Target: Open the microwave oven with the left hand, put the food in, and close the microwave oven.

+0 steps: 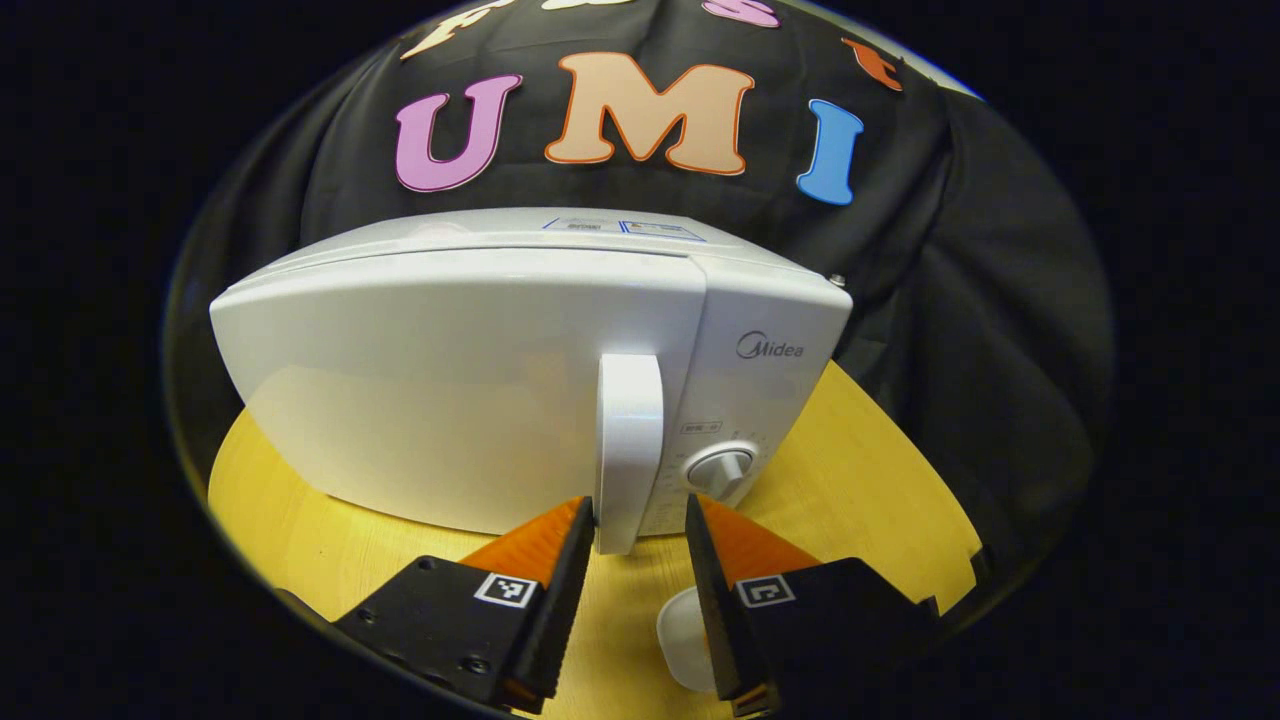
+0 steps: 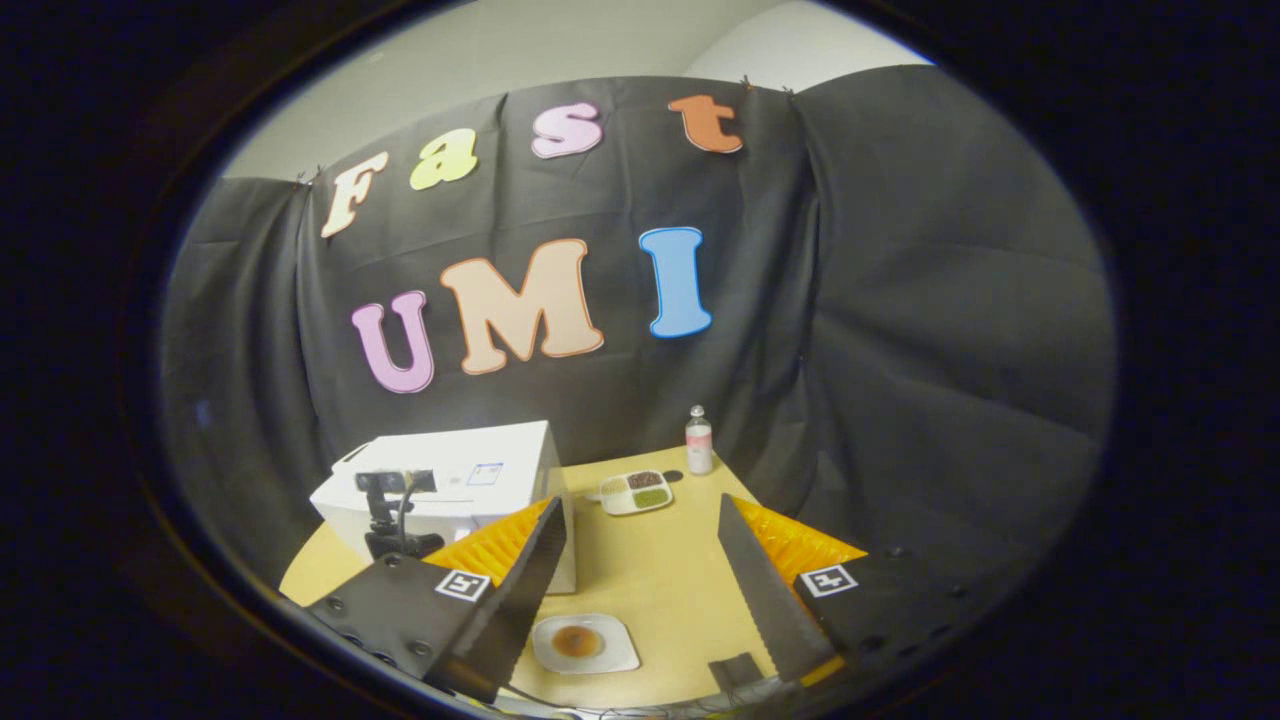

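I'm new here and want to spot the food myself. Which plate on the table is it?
Start at the white microwave on the yellow table. The small white plate lies nearest, between the right gripper's fingers. It holds one brown round; the far tray is divided.

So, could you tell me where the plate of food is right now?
In the right gripper view the plate of food lies low on the wooden table, between the open right gripper fingers, in front of the microwave.
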Demonstrator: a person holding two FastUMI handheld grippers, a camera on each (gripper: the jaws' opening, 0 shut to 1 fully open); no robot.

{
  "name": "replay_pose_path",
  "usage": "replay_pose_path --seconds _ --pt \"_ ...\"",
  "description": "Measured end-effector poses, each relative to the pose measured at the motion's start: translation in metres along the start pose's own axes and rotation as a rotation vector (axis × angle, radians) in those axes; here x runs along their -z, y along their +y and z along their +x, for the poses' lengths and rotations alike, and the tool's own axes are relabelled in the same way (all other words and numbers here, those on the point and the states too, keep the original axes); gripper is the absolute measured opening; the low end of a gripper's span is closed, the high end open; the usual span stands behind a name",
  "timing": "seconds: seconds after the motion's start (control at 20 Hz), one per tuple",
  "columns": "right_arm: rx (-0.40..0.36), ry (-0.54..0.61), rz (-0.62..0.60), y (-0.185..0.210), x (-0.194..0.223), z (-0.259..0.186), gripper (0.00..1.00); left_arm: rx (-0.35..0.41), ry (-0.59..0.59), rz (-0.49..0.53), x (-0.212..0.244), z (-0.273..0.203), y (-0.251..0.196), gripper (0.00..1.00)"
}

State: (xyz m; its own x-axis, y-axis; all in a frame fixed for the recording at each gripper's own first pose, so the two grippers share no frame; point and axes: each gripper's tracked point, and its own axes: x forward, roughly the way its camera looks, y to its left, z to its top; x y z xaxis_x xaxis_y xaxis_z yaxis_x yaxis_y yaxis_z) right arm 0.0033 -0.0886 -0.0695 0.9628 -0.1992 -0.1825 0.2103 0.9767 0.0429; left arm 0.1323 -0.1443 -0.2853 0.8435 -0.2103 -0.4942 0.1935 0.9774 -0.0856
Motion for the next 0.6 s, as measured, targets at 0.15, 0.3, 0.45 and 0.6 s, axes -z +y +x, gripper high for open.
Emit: replay_pose_path --seconds 0.15,0.3,0.45,0.6 --pt "-0.012 0.027 -0.009 0.003 0.007 0.003 0.92 -0.024 -0.018 0.006 -0.005 0.008 0.004 0.47" --pt "-0.028 0.046 -0.012 0.009 0.014 0.005 0.92 -0.049 -0.027 0.01 -0.008 0.011 0.008 0.3" --pt "-0.043 0.07 -0.02 0.016 0.022 0.006 0.92 -0.055 -0.026 0.012 -0.007 0.011 0.007 0.26" --pt "-0.053 0.086 -0.028 0.02 0.028 0.004 0.92 -0.07 -0.041 0.041 -0.009 0.012 0.008 0.17"
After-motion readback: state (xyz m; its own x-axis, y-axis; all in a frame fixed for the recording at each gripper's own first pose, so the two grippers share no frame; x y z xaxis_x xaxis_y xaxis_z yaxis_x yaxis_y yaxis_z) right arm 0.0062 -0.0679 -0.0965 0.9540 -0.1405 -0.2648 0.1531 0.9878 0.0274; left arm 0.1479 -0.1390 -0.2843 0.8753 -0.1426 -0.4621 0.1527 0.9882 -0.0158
